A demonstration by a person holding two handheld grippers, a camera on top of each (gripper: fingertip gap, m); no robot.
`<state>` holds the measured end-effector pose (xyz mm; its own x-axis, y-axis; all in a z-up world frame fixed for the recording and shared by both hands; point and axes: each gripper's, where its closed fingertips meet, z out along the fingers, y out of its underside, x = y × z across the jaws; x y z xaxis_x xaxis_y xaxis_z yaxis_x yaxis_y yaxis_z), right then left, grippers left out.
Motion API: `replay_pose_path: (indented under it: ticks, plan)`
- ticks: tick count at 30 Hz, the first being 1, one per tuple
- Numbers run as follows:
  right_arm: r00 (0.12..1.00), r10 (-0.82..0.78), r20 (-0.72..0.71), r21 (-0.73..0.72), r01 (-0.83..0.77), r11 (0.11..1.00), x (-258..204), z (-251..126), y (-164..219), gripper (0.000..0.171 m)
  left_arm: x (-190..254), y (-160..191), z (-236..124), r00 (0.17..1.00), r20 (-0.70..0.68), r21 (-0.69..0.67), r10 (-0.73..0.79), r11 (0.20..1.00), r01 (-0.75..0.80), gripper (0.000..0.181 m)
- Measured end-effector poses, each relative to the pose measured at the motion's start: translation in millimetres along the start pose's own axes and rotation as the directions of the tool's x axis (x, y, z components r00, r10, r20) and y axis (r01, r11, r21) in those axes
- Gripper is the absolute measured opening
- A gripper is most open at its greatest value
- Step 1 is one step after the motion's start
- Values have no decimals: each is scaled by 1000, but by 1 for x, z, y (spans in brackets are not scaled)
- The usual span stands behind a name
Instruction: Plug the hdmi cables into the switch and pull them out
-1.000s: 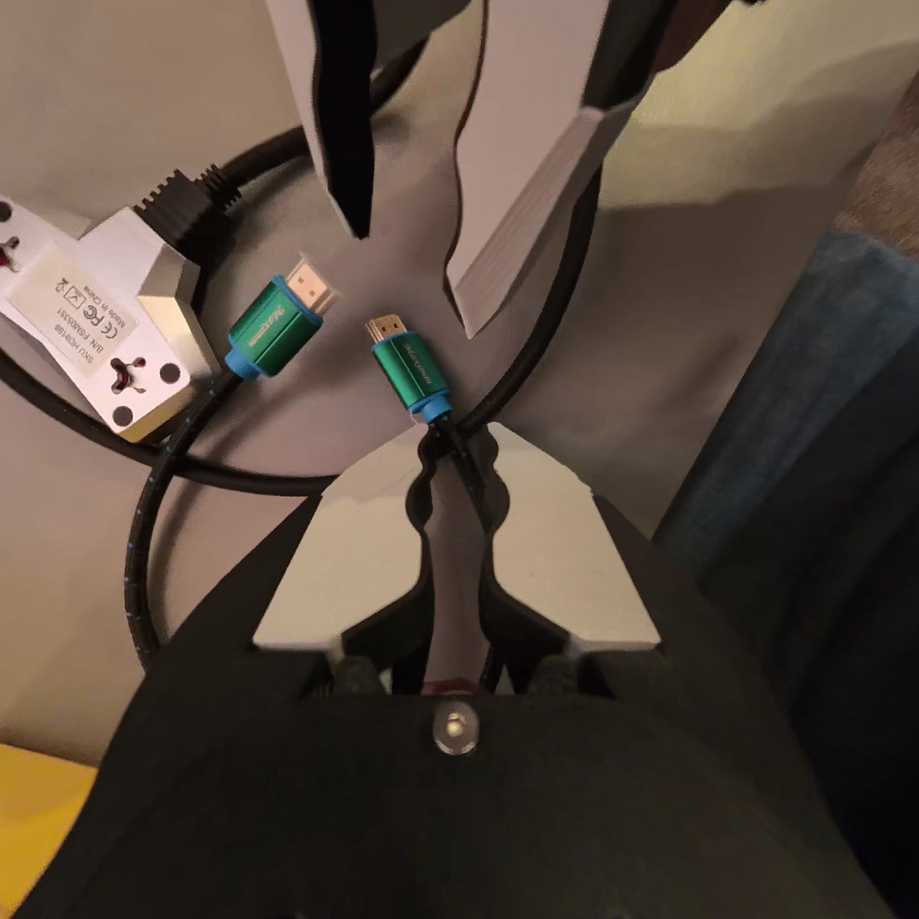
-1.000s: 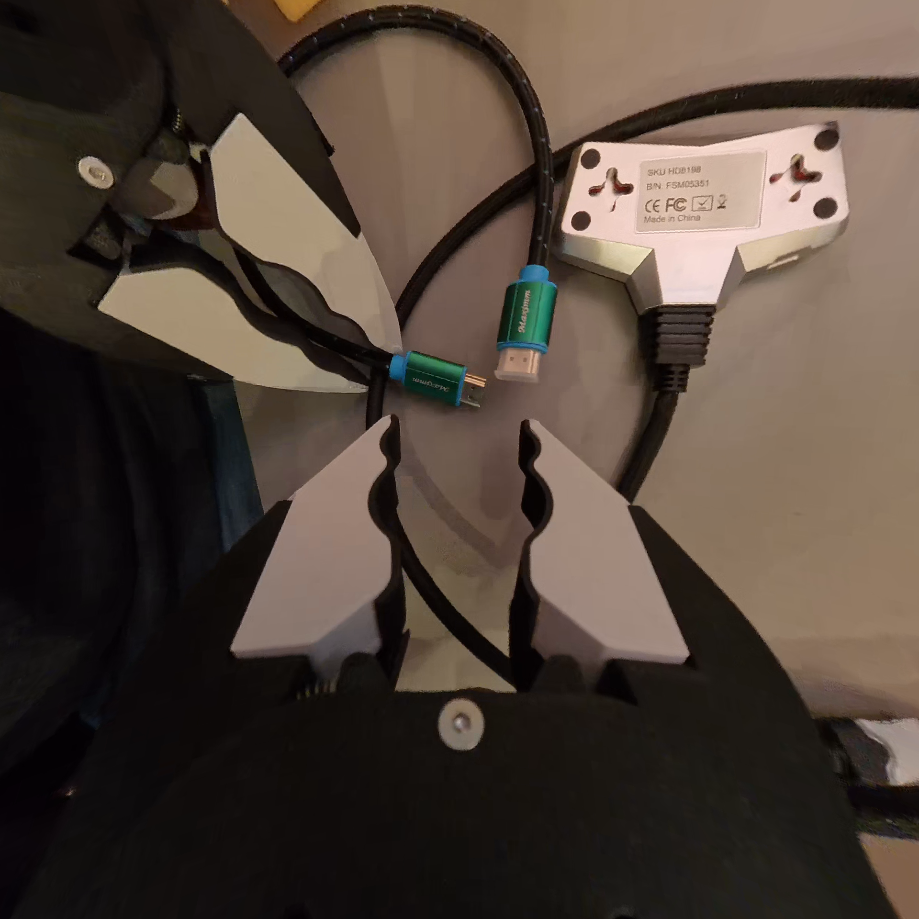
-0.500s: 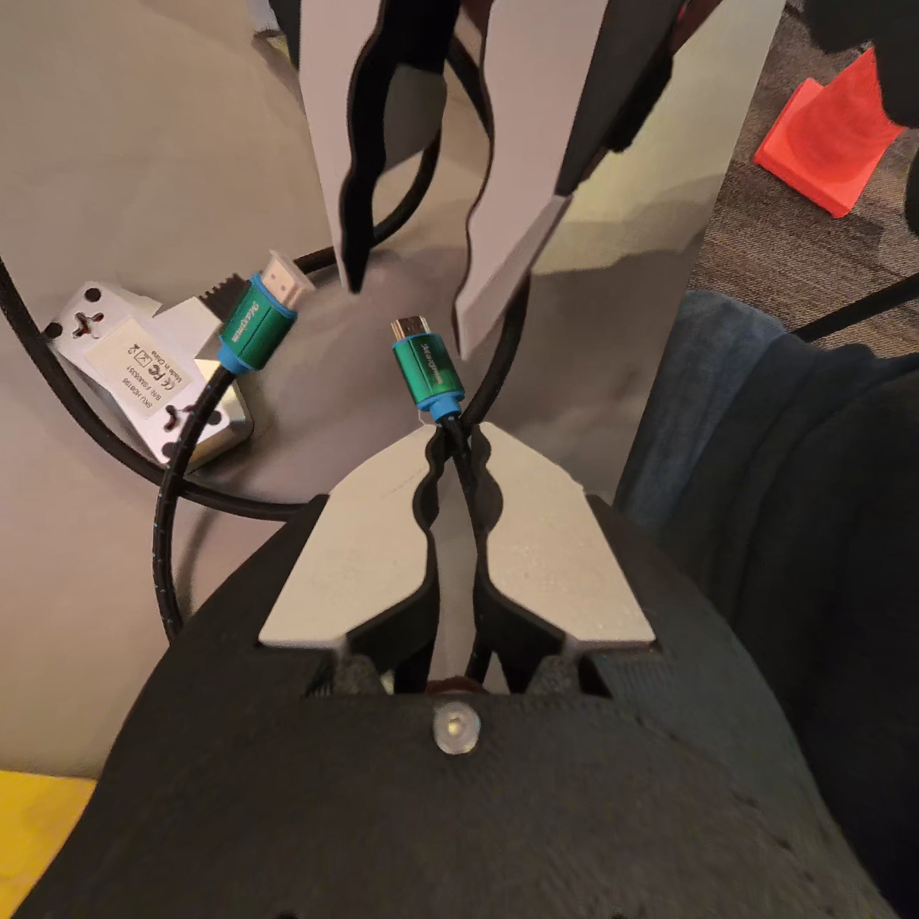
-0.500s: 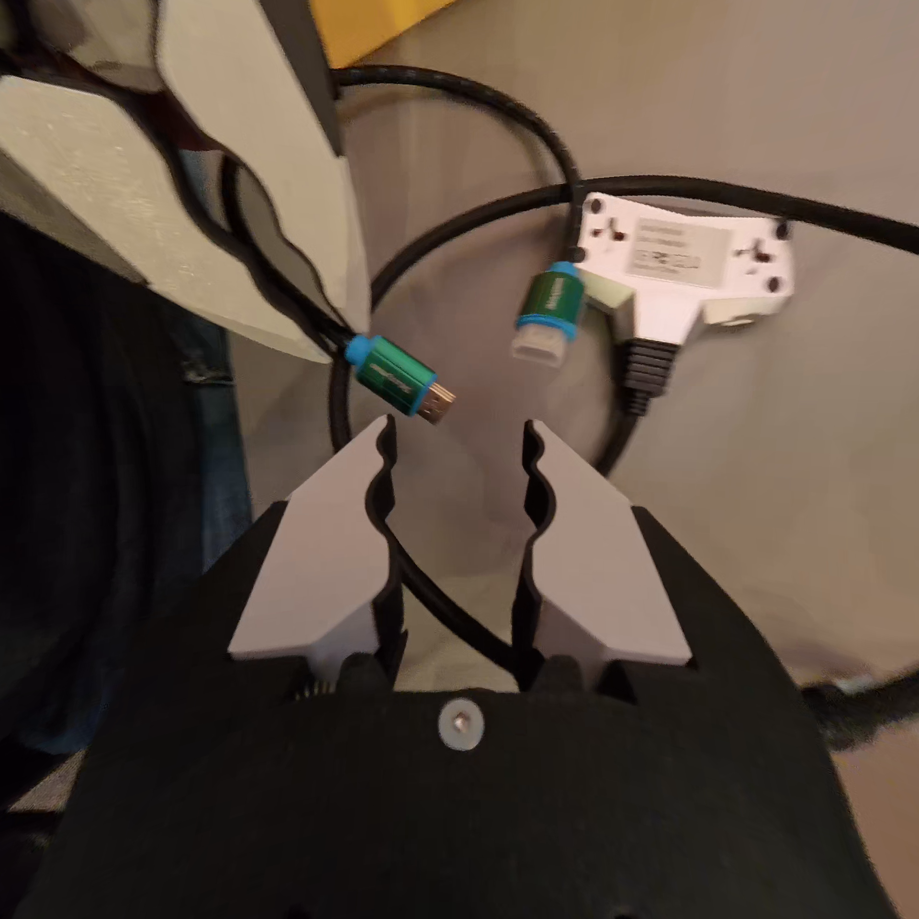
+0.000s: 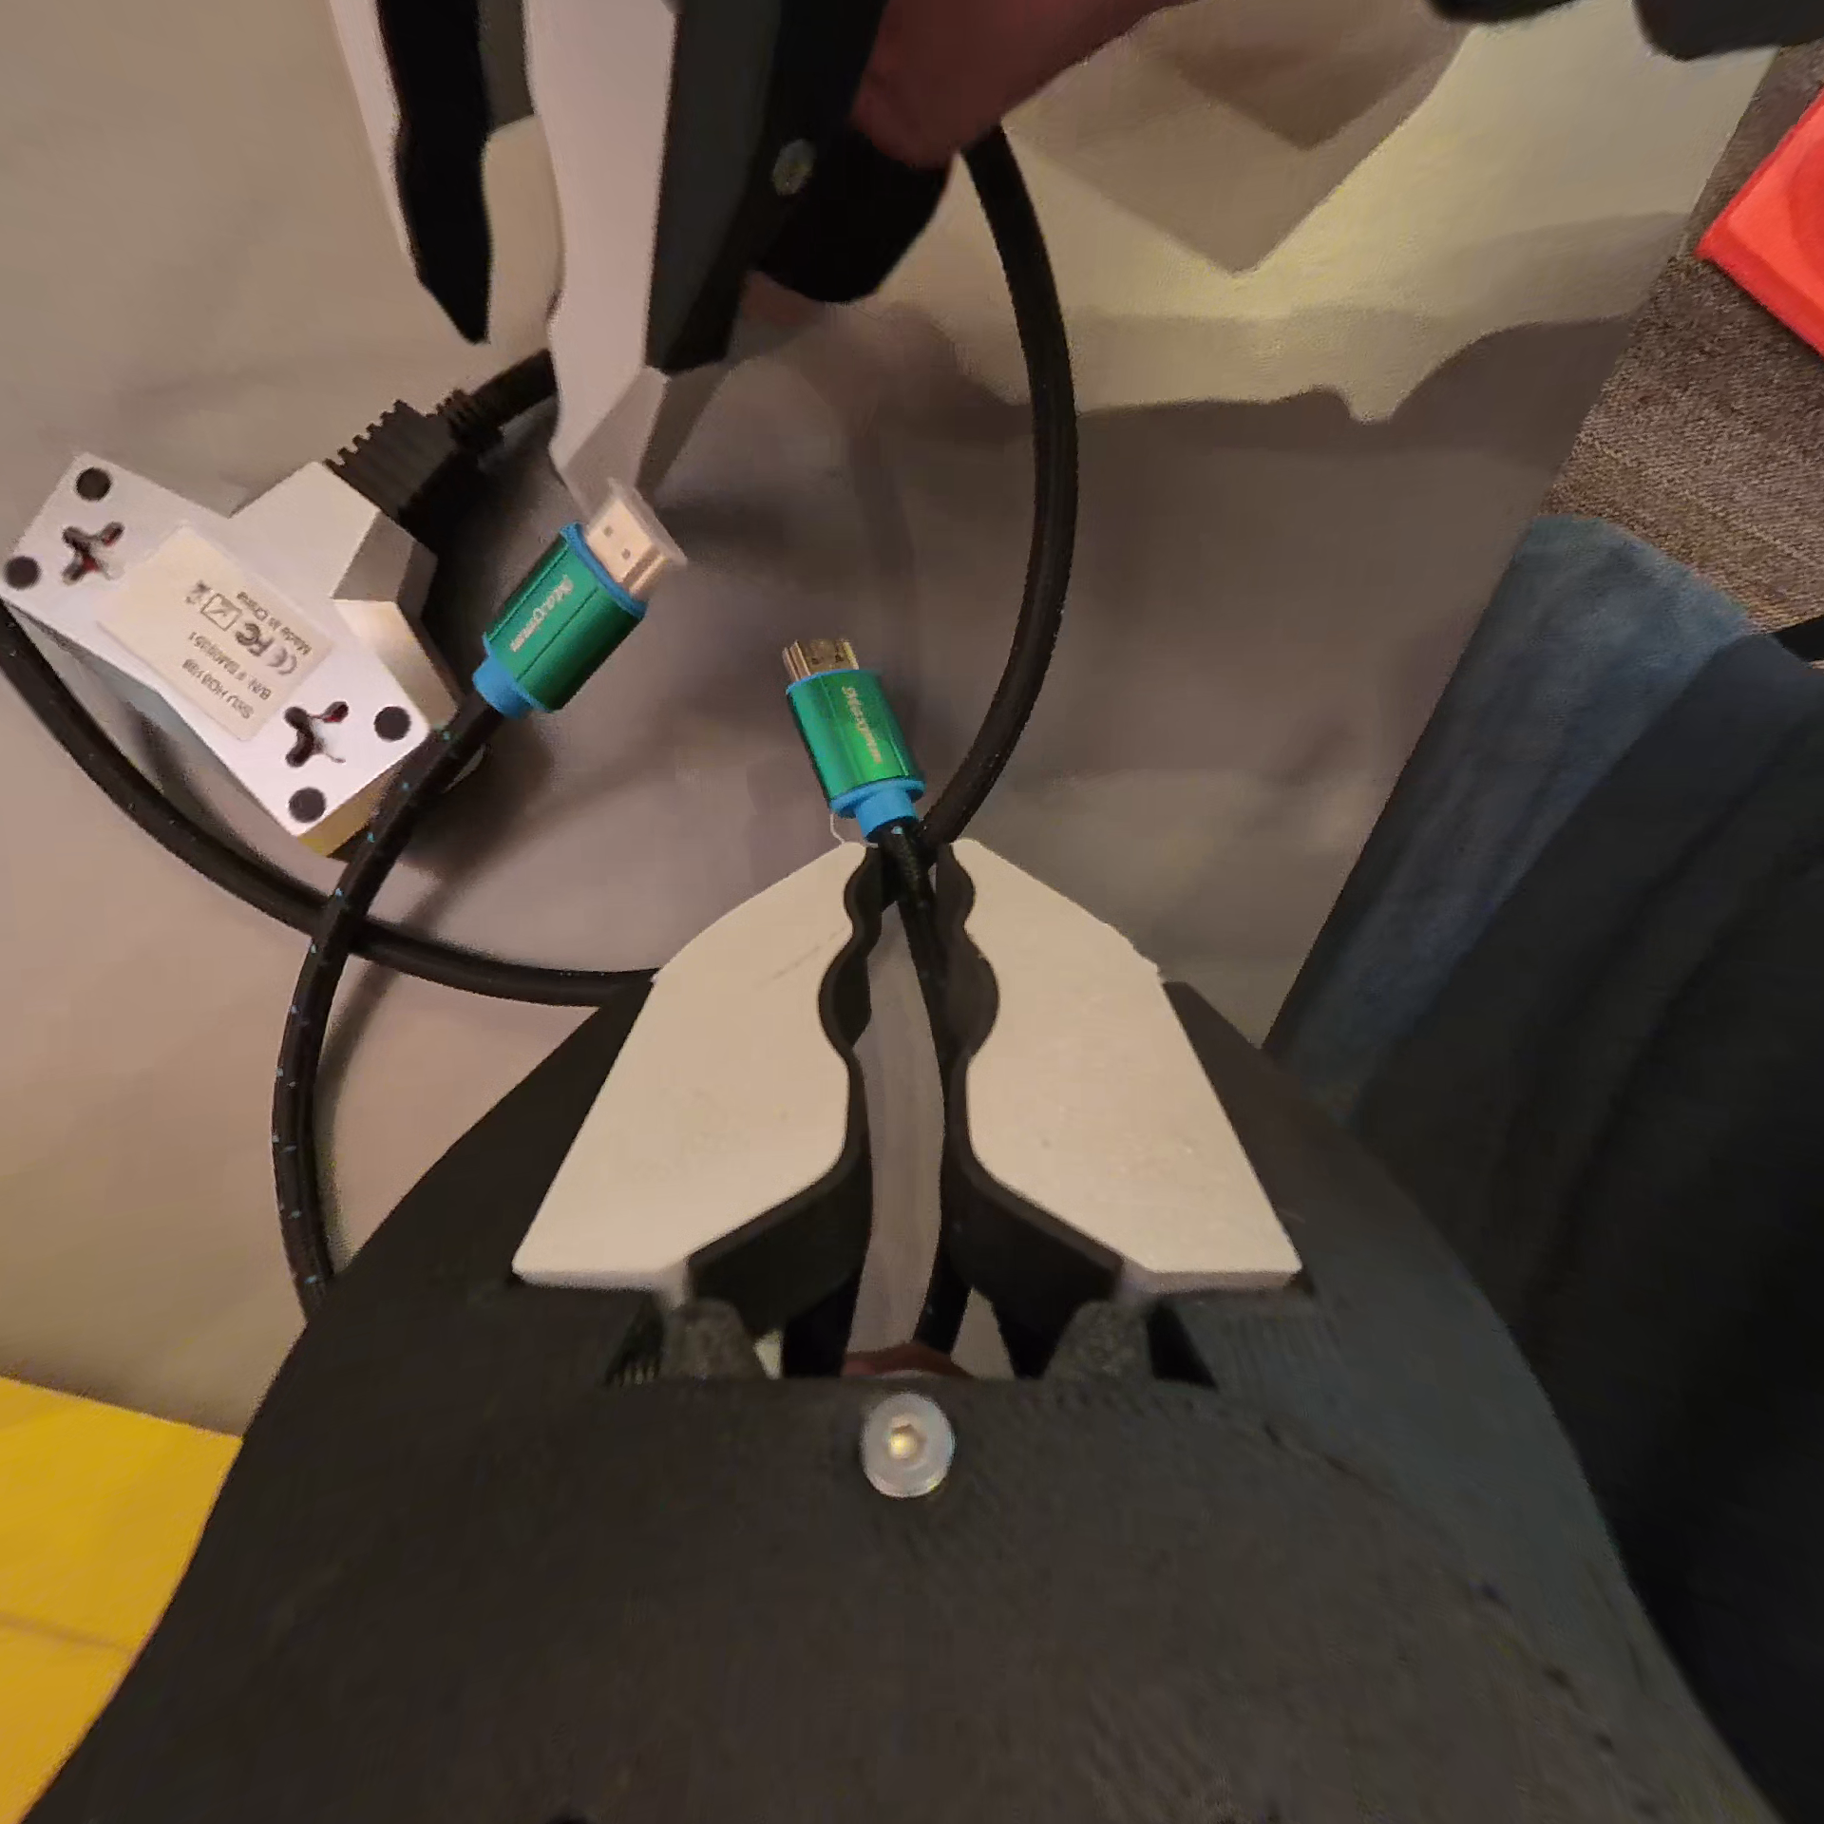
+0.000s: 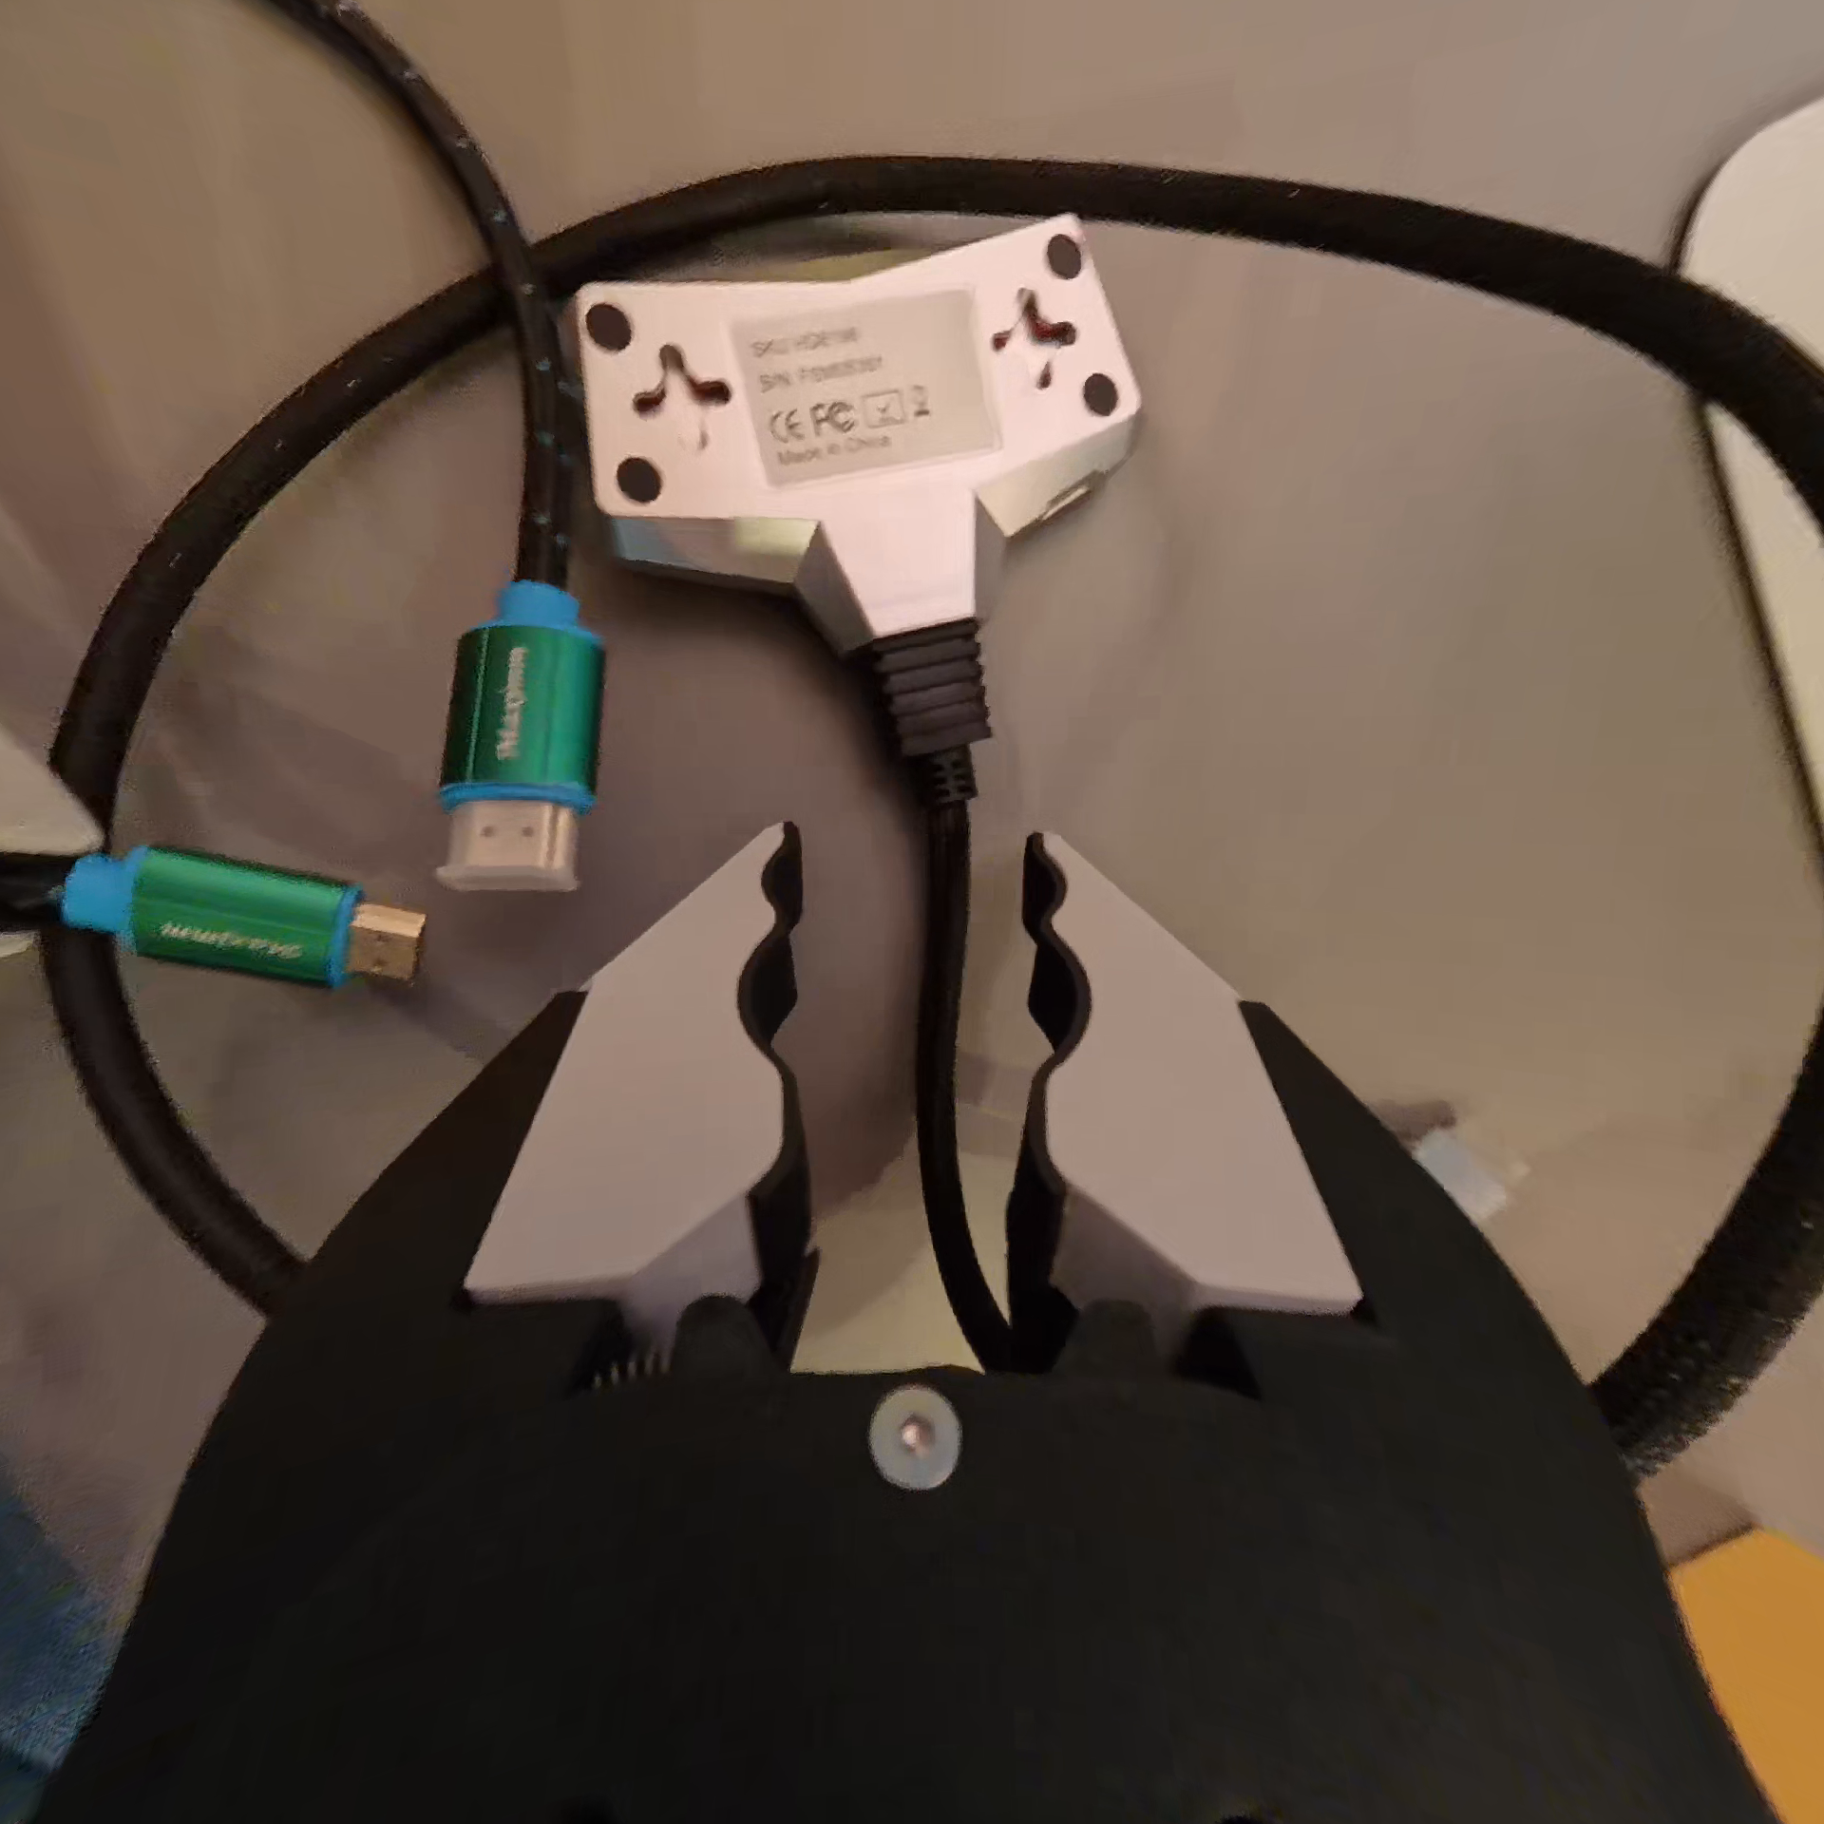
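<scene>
The silver HDMI switch (image 6: pixel 859 395) lies underside up on the grey table and also shows in the left wrist view (image 5: pixel 217 651). My left gripper (image 5: pixel 903 859) is shut on a braided cable just behind its green plug (image 5: pixel 854 735), which is held above the table; this plug shows at the left in the right wrist view (image 6: pixel 247 918). A second green plug (image 6: pixel 523 730) lies loose beside the switch, also seen in the left wrist view (image 5: pixel 568 632). My right gripper (image 6: pixel 908 849) is open, with the switch's own black cable (image 6: pixel 938 1036) running between its fingers.
A thick black cable (image 6: pixel 1283 227) loops around the switch. A person's leg in blue cloth (image 5: pixel 1481 790) is at the right. A yellow object (image 5: pixel 79 1579) is at the near left and an orange-red object (image 5: pixel 1777 257) is on the floor. A white object (image 6: pixel 1767 395) sits at the right. Left tips and right tips are each some 20 cm from the yellow object (image 5: pixel 79 1579).
My right gripper has moved right and closer to the switch, so the switch's cable now lies between its open fingers. My left gripper still holds its plug, lowered slightly.
</scene>
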<state>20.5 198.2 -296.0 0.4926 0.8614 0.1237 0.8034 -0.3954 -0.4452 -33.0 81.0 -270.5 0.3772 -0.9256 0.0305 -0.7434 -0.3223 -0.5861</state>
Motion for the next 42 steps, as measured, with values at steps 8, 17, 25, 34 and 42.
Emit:
replay_pose_path:
  ticks: [8, 17, 25, 34, 42]
  plan:
    - [993, -40, 113, -22, 43, 999, 6, 7, -6, 8, -3, 0, 0, 999, 6, 23, -35, 999, 35, 10]
    - [942, -301, 145, -202, 326, 923, 50, -10, 35, 5, -6, -12, -11, 999, 12, 92, -50, 995, 49, 8]
    - [751, -572, 329, -294, 657, 694, 75, -24, 64, 5, -6, -14, -13, 998, 32, 104, -47, 994, 43, 7]
    - [802, -510, 310, -308, 592, 745, 68, -29, 65, 22, -16, -7, -1, 995, 59, 73, -82, 994, 78, 7]
    - [895, -395, 208, -172, 431, 886, 48, -48, 37, 38, -22, -8, -3, 992, 64, 99, -110, 990, 103, 7]
